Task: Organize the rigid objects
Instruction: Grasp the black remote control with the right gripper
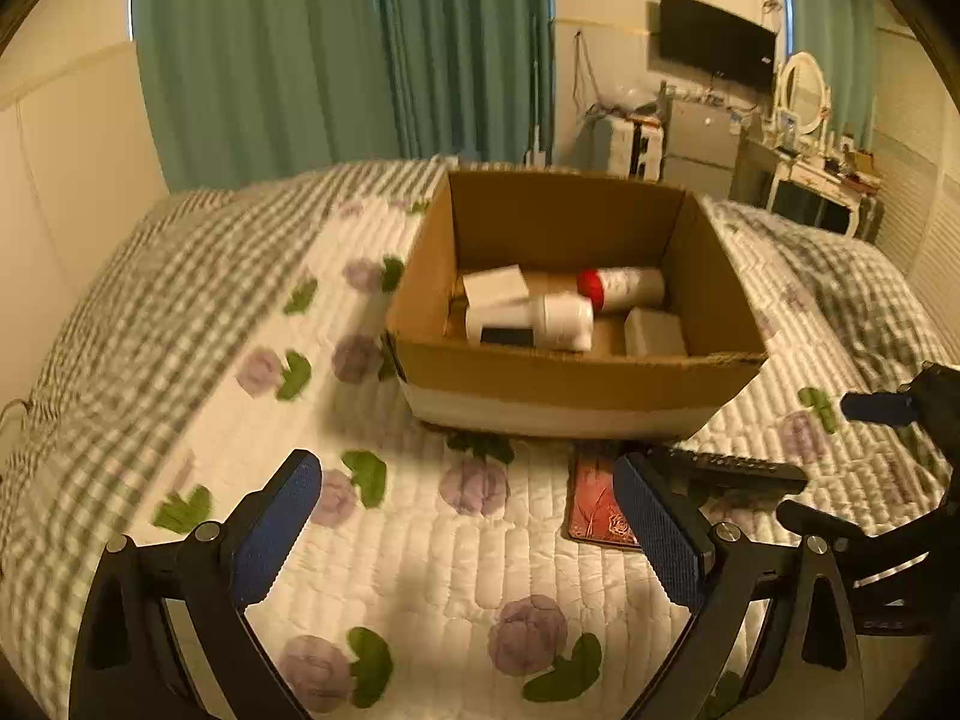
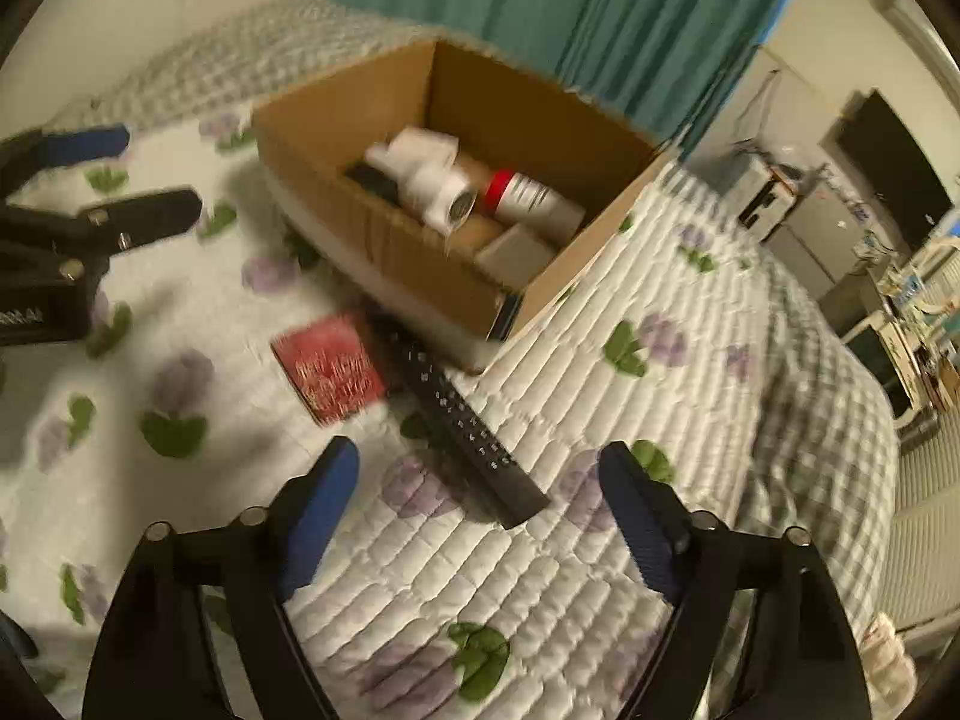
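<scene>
Your left gripper [image 1: 468, 531]: jaws wide, holding nothing, above the quilt [image 1: 420, 552].

Your right gripper [image 2: 480, 516]: jaws wide, empty, just short of the near end of the remote control [image 2: 462, 414].

Cardboard box [image 1: 564, 384]: open-topped, at 12 o'clock from your left gripper, resting on the quilt. Contents:
- white bottle [image 1: 531, 321] lying on its side
- red-capped bottle [image 1: 624, 288] lying at its 2 o'clock
- small white box [image 1: 495, 285] at the far left
- another white carton [image 1: 654, 333] at the near right corner

Remote control: black, outside the box, at 12 o'clock from your right gripper, far end near the box's front wall.

Red packet [image 2: 330, 369]: flat on the quilt, just beside the remote at its 9 o'clock.
</scene>
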Demonstrator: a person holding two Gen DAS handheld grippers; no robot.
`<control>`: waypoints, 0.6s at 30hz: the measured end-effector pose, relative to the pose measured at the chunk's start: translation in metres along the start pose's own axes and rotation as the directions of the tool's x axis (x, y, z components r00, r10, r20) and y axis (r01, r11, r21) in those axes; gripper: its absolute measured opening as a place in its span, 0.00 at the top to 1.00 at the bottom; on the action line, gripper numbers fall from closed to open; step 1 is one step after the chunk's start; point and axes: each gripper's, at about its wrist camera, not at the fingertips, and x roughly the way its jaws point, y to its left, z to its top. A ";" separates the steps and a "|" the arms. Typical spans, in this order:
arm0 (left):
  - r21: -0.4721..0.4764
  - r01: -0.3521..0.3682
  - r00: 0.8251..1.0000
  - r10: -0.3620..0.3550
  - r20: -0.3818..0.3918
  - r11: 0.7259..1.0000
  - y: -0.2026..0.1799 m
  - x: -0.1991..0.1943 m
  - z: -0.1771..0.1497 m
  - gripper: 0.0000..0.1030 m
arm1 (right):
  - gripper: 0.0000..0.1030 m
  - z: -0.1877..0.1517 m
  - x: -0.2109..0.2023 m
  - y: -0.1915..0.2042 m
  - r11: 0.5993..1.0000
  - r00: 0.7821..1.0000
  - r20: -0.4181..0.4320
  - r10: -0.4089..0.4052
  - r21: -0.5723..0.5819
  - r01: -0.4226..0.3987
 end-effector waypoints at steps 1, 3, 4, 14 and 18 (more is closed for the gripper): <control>0.001 -0.005 1.000 0.005 -0.014 1.000 -0.003 0.007 -0.004 0.03 | 0.31 0.000 0.008 0.000 1.000 1.000 -0.017 0.013 -0.008 -0.013; 0.006 -0.012 0.999 0.012 -0.037 1.000 -0.008 0.018 -0.009 0.03 | 0.34 0.000 0.026 0.002 0.998 0.998 -0.057 0.041 -0.034 -0.043; 0.011 -0.010 0.998 0.011 -0.055 1.000 -0.011 0.026 -0.012 0.03 | 0.38 0.000 0.035 0.003 0.997 0.996 -0.077 0.052 -0.050 -0.056; 0.038 0.026 0.991 -0.021 -0.130 0.999 -0.032 0.056 -0.029 0.03 | 0.61 0.010 0.090 0.000 0.994 0.984 -0.154 0.084 -0.055 -0.094; 0.054 0.024 0.990 -0.016 -0.143 0.998 -0.030 0.057 -0.032 0.03 | 0.66 0.006 0.087 -0.002 0.994 0.982 -0.159 0.100 -0.030 -0.106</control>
